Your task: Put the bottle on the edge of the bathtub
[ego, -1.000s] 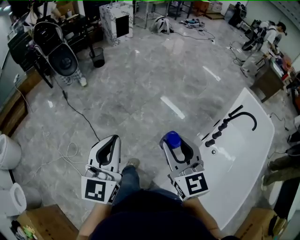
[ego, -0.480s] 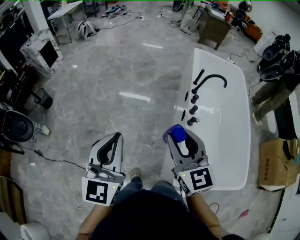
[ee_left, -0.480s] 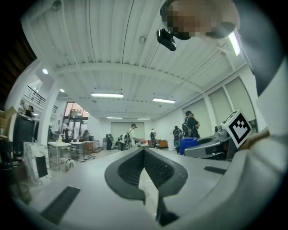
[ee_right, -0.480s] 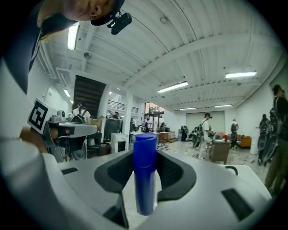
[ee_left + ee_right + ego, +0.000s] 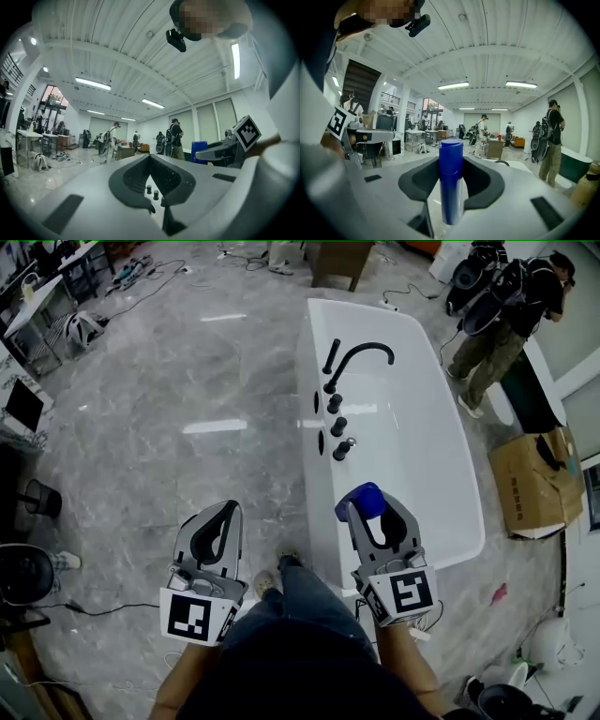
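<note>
In the head view, a white bathtub (image 5: 427,451) lies ahead and to the right. A black faucet (image 5: 361,357) and black knobs (image 5: 337,427) sit along its left edge. My right gripper (image 5: 367,509) hangs over the tub's near left corner, shut on a blue bottle (image 5: 361,500). The right gripper view shows the bottle (image 5: 451,187) standing upright between the pads of that gripper (image 5: 451,161). My left gripper (image 5: 225,510) is over the floor left of the tub, shut and holding nothing. In the left gripper view its tips (image 5: 150,158) meet.
A person with a backpack (image 5: 497,315) stands beyond the tub's far right corner. A cardboard box (image 5: 530,484) sits on the floor to the tub's right. A black bin (image 5: 42,498) and cables lie at far left. My own leg and shoe (image 5: 272,579) are below the grippers.
The view has swung round, so the bathtub has moved from the right edge to straight ahead and closer. Both grippers keep their pose, and the bottle stays gripped in the right one.
</note>
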### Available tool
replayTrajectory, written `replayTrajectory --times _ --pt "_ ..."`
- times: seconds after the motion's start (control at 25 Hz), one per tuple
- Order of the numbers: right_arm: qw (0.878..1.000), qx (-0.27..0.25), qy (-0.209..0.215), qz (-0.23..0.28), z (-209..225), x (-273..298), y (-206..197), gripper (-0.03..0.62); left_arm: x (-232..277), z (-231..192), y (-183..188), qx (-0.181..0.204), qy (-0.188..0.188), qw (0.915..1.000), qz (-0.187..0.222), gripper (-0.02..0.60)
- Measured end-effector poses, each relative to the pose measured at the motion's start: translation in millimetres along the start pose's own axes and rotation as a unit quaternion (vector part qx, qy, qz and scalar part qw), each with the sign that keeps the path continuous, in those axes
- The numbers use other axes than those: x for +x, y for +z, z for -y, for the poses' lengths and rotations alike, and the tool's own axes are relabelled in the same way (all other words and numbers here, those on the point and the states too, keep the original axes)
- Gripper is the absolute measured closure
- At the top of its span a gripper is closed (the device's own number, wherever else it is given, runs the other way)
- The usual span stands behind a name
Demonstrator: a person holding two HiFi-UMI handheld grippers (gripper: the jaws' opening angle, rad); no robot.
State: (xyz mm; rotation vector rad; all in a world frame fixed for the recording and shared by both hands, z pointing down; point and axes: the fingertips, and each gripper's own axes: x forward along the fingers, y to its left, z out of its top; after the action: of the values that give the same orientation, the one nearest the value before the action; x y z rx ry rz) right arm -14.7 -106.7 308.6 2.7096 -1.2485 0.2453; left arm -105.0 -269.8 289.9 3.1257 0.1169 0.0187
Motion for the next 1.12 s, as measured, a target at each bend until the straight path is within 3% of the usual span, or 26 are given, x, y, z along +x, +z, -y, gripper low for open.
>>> replayTrajectory --times 0.4,0.52,0.88,1.12 --pt "0.998 0.008 -0.054 -0.018 59.3 41.6 -23.1 0.431 93.1 6.6 -21.7 -0.001 -0.072 0.9971 -0.025 0.559" --pt "0.999 -0.016 -0.047 0.0 81.9 68.8 -23.9 0.431 134.8 9.1 -25.9 0.007 -0.09 0.9954 -0.034 0.56" --pt "1.0 -0.016 -0.019 -0.011 141.5 145.6 -38.2 0.431 271.0 13.7 -34.8 0.004 -0.141 0.9889 -0.047 0.56" --pt "0.999 0.003 -0.012 -0.05 176.8 170.6 -75.8 0.431 328.8 31.3 -52.2 -0.005 -0.17 0.9834 -0.064 0.56"
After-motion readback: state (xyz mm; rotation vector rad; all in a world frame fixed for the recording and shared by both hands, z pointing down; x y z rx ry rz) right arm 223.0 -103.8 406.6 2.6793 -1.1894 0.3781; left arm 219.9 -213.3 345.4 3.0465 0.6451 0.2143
